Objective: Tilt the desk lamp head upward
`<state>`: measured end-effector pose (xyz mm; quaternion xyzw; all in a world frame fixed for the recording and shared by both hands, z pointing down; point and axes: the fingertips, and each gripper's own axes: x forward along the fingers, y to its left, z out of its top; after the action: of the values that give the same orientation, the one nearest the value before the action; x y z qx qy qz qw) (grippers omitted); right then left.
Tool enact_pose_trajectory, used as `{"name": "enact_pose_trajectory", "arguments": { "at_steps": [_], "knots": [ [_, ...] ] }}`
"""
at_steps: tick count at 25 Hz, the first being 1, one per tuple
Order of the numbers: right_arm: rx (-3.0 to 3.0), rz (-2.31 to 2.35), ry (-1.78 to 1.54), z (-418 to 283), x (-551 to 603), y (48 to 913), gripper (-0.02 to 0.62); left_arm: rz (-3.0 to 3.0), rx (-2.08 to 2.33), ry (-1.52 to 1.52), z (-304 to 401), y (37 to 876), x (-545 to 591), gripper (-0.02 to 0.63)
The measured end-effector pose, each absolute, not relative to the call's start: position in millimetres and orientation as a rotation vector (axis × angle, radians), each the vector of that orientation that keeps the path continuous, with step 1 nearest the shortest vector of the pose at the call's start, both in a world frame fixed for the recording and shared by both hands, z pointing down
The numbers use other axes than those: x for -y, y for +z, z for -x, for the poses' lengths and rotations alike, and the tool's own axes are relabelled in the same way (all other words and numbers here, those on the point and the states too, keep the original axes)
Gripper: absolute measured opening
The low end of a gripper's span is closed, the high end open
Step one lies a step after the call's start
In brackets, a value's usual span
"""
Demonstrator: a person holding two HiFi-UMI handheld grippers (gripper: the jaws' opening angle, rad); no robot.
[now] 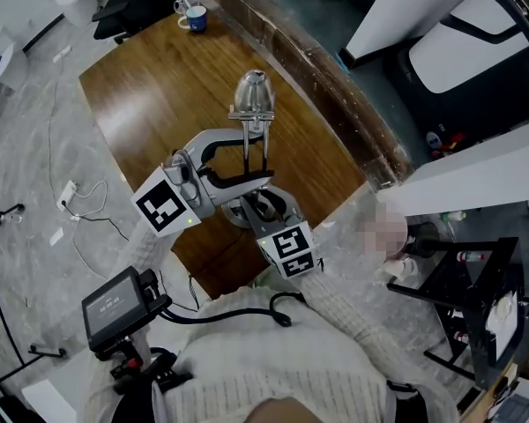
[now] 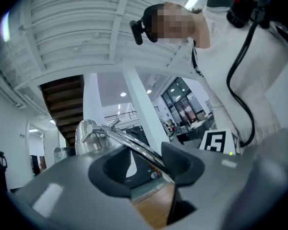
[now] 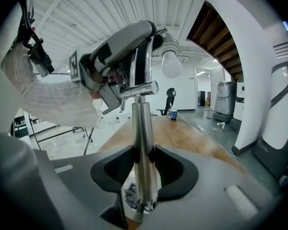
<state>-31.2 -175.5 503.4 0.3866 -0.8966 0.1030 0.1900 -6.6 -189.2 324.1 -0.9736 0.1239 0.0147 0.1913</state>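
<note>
Right gripper [image 3: 143, 171] clamps post [image 3: 140, 128] low on the near side, likely anchoring it. Left gripper [image 2: 146, 169] is closed on arm [image 2: 129, 145] short of far head [image 2: 85, 137], probably for tilting leverage.

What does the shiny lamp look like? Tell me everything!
The desk lamp is shiny silver metal, standing on the wooden table. Its bell-shaped head holds a white bulb. The right gripper clamps its upright post; its thin arm runs between the fingers of the left gripper.

Desk lamp [image 1: 254, 93] on table [image 1: 159, 95] near edge, mug [image 1: 197, 18] at far end
</note>
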Motion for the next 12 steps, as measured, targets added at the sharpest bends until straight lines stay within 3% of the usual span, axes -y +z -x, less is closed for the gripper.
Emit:
{"name": "enact_pose_trajectory", "arguments": {
  "at_steps": [12],
  "knots": [
    [2.517,-1.096,0.328,28.0,179.0,505.1,0.133,2.616,-0.382,0.026,2.6,323.9,183.8,0.193]
  ]
}}
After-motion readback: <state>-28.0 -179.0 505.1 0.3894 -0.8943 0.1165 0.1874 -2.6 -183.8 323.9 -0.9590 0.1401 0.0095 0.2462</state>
